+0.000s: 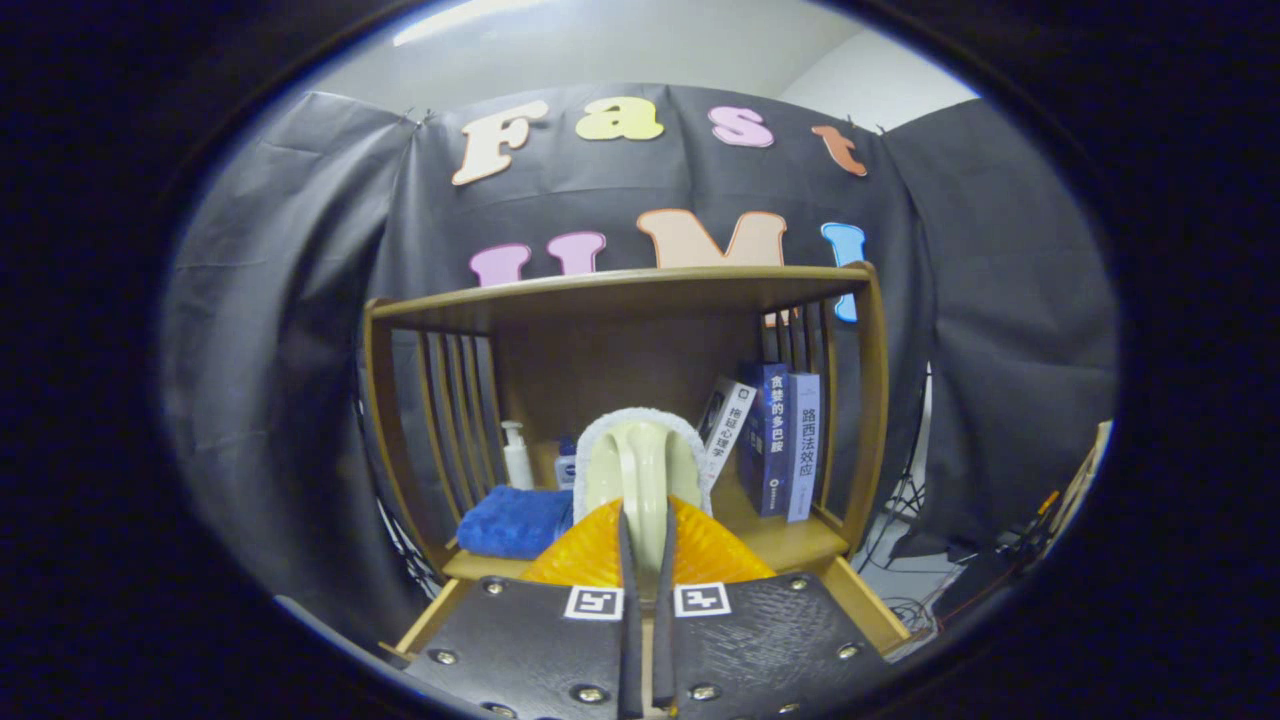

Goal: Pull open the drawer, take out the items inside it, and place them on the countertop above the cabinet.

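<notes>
A staged recording booth rather than a lived-in room: black cloth (300, 300) hangs in loose folds as the wall behind and to both sides of a small wooden slatted shelf cabinet (640, 295). Inside the cabinet stand upright blue-spined books (780, 440) by its right slats, a white pump bottle (516, 455) by its left slats and a folded blue towel (515, 522) in front of that bottle (home props). Right of the cabinet, tangled cables (905, 605) and a dark stand lie on a pale floor; above the cloth, a plain white ceiling (620, 45).
</notes>
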Tool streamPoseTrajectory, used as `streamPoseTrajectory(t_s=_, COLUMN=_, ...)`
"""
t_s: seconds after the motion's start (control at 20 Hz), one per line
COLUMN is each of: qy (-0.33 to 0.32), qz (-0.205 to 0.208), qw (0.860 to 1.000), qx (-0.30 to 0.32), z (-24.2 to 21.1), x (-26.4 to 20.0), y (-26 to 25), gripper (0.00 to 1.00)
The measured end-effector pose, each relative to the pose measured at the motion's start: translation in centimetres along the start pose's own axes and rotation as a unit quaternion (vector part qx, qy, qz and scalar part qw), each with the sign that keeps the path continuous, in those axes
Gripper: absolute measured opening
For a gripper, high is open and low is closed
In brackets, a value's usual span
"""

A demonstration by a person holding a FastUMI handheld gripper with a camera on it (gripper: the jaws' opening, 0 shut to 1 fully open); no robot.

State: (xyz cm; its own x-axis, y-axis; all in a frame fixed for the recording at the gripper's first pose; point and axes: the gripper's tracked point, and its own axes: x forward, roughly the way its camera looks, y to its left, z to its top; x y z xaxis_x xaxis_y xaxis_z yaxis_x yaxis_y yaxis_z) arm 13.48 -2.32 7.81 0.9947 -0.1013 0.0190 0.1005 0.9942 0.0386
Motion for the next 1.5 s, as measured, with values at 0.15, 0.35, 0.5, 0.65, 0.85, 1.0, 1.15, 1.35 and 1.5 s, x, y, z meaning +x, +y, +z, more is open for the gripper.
streamPoseTrajectory(t_s=0.15, qy=0.018, qz=-0.011, qw=1.0, qx=-0.016, z=-1.1, x=3.5, y=-0.7, gripper=0.04)
streamPoseTrajectory(t_s=0.35, qy=0.046, qz=-0.012, qw=0.999, qx=-0.02, z=-3.7, x=7.8, y=-0.7, gripper=0.04)
streamPoseTrajectory(t_s=0.5, qy=0.098, qz=-0.009, qw=0.995, qx=-0.025, z=-7.8, x=10.9, y=-0.2, gripper=0.04)
streamPoseTrajectory(t_s=0.65, qy=0.165, qz=-0.008, qw=0.986, qx=-0.021, z=-12.8, x=13.4, y=0.0, gripper=0.05)
streamPoseTrajectory(t_s=0.85, qy=0.178, qz=-0.021, qw=0.984, qx=-0.023, z=-15.5, x=17.1, y=-0.7, gripper=0.05)
streamPoseTrajectory(t_s=1.0, qy=0.159, qz=-0.041, qw=0.985, qx=-0.056, z=-15.6, x=18.1, y=-0.8, gripper=0.05)
streamPoseTrajectory(t_s=1.15, qy=0.135, qz=-0.06, qw=0.98, qx=-0.136, z=-15.7, x=19.6, y=-0.8, gripper=0.05)
streamPoseTrajectory(t_s=1.35, qy=0.123, qz=-0.067, qw=0.982, qx=-0.126, z=-15.5, x=20.6, y=-0.5, gripper=0.05)
streamPoseTrajectory(t_s=1.5, qy=0.111, qz=-0.067, qw=0.985, qx=-0.11, z=-15.4, x=21.4, y=-0.6, gripper=0.05)
